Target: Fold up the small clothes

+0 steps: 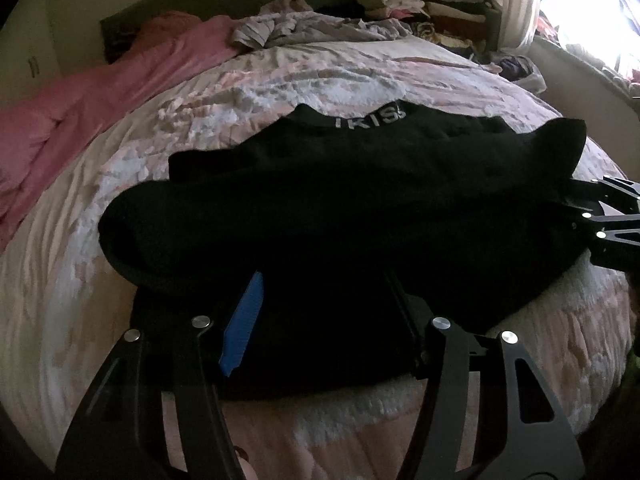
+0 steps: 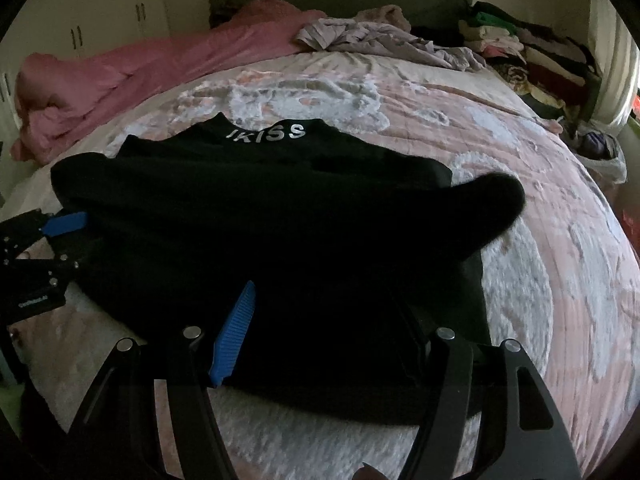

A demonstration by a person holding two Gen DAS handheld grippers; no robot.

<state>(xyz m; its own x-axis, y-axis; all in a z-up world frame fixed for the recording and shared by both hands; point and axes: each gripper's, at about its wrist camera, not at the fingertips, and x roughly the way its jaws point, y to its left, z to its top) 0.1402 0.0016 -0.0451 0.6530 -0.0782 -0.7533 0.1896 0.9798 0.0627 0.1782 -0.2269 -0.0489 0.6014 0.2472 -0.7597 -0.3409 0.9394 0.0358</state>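
Note:
A black garment with white "IKISS" lettering at its far edge lies spread on the bed; it also shows in the right wrist view. My left gripper is open, its jaws wide apart over the garment's near left hem, with one blue pad showing. My right gripper is open in the same way over the near right hem, blue pad showing. Each gripper shows in the other's view: the right one at the right edge, the left one at the left edge.
The bed has a pink and white patterned quilt. A pink blanket lies bunched along the far left. Crumpled lilac clothes lie at the head. Stacks of folded clothes stand at the far right.

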